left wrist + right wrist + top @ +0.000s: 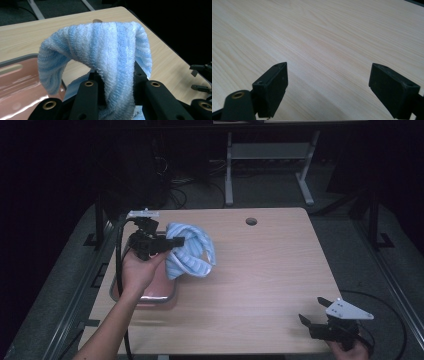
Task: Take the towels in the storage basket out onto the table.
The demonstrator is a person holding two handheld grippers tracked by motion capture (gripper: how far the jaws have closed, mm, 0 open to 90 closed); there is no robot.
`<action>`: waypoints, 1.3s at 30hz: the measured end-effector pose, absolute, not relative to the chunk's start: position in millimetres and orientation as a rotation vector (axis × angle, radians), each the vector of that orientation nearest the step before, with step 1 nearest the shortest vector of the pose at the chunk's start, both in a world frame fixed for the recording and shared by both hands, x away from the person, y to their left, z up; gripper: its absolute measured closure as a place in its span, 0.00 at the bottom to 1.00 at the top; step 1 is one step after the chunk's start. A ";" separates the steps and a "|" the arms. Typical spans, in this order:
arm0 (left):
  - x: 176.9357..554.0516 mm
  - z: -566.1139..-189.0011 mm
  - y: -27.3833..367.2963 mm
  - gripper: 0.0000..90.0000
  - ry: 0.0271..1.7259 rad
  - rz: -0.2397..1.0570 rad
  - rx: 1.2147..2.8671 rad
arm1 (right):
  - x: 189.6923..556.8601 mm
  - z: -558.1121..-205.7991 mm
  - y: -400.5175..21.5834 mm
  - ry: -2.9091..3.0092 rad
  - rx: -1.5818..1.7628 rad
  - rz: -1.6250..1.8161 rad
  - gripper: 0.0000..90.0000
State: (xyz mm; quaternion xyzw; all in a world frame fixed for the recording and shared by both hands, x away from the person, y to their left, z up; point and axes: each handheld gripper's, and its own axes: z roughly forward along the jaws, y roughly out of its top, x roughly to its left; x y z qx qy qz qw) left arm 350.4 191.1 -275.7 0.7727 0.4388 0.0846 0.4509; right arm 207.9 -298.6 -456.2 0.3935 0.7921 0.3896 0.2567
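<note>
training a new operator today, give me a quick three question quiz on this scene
1. True or false: the left claw is shut on the blue striped towel.
2. The pink tray lies at which part of the table? A) far right corner B) left edge, near the left hand C) centre
3. How do the jaws of the right claw stand, and is anything between them?

Key:
1. True; the towel is pinched between its jaws and lifted, drooping over them.
2. B
3. Open, nothing between them; bare wood lies beyond.
</note>
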 end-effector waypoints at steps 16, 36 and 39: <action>355.4 -285.9 168.4 0.81 1.059 0.173 1.947 | 207.2 -455.2 -299.2 2.146 1.064 1.060 0.17; 365.5 -305.6 132.1 0.80 1.014 0.126 2.010 | 206.4 -453.8 -294.6 2.151 1.059 1.057 0.17; 366.8 -308.9 126.1 0.80 1.008 0.113 2.013 | 206.6 -453.4 -295.4 2.145 1.052 1.062 0.17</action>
